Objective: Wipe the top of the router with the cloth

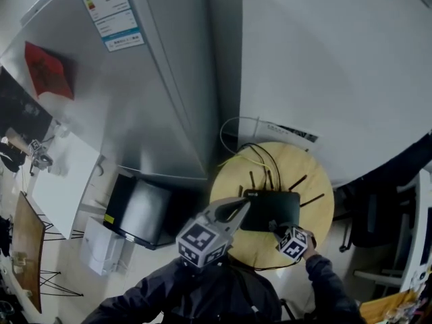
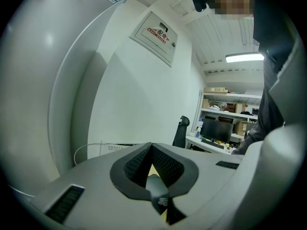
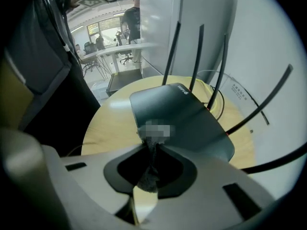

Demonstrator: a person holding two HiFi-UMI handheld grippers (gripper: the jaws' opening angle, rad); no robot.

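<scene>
A black router with several thin antennas lies on a round wooden table. In the right gripper view the router fills the middle, its top facing up. My right gripper is shut on a small grey cloth, which touches the router's near edge. Seen from the head view, that gripper sits at the router's front right corner. My left gripper is shut and empty at the router's left corner. The left gripper view has the gripper tilted up at the white wall.
A tall silver cabinet stands left of the table, with a black box on the floor beside it. Yellow and white cables run off the table's back edge. An office chair and a desk with a monitor stand farther off.
</scene>
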